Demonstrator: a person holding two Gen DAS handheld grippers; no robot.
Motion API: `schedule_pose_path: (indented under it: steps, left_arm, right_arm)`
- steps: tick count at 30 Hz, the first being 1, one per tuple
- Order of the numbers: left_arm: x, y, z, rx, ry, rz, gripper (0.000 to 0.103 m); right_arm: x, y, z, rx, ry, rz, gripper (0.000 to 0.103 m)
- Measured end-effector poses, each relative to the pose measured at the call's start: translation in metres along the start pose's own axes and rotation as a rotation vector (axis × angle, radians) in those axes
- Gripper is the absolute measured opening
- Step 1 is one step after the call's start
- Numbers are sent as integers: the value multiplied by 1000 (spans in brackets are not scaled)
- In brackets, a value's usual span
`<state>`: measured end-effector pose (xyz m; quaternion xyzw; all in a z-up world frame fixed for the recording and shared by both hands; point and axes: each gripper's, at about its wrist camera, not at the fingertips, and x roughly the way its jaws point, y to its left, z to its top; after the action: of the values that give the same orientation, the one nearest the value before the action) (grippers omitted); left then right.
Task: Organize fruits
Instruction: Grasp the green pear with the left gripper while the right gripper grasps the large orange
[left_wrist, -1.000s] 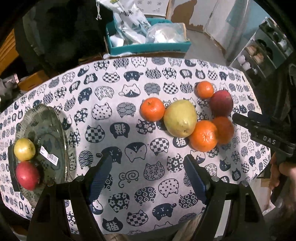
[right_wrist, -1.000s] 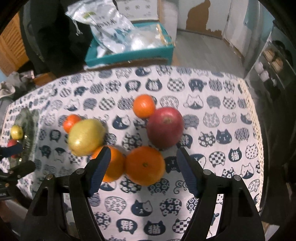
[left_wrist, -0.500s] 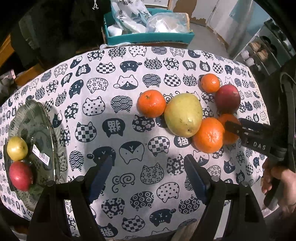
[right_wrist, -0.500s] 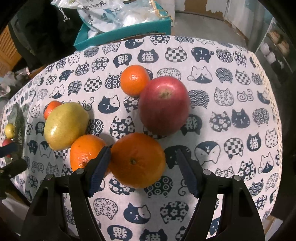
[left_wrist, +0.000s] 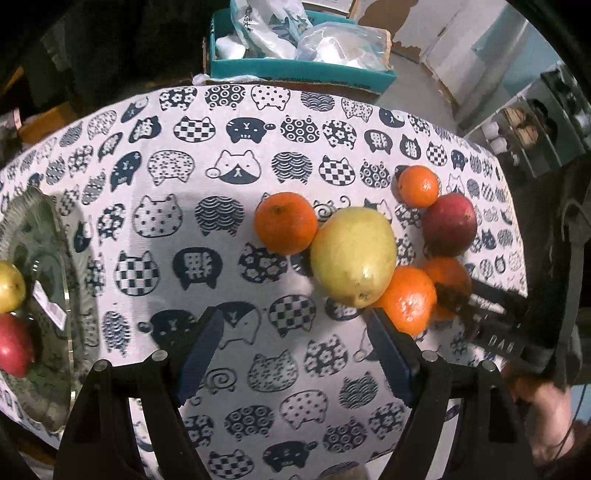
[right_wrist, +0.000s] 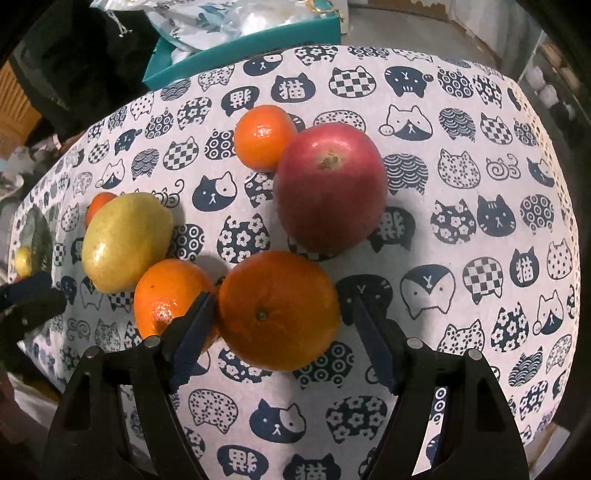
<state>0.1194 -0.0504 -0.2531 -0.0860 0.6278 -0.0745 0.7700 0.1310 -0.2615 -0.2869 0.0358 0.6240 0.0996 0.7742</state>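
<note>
orange (right_wrist: 279, 310), lower centre, sat between wide-open right gripper (right_wrist: 284, 336) jaws; looked firm, roll-prone, best gripped at widest part; left gripper (left_wrist: 299, 354) open, empty.

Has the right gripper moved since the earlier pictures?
Yes. The right gripper moved forward toward the big orange, which now sits between its open fingers; the neighbouring red apple looms larger.

From the left wrist we look steeply down across the cat-print tablecloth (left_wrist: 229, 236); from the right wrist, much nearer. Both frames share the large yellow-green pear (left_wrist: 352, 256) (right_wrist: 125, 240) at centre.
</note>
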Motion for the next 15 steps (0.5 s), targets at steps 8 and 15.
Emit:
schedule_pose_path:
  steps: [8,15]
  left_arm:
    - [17,-14,19,-49,14,-34,82]
    - [41,-28,28,-72,71,-52,86]
  right_arm:
    - [16,3,-2,-64,16,-10,71]
    - [23,5,-2,-83,-9,4,71]
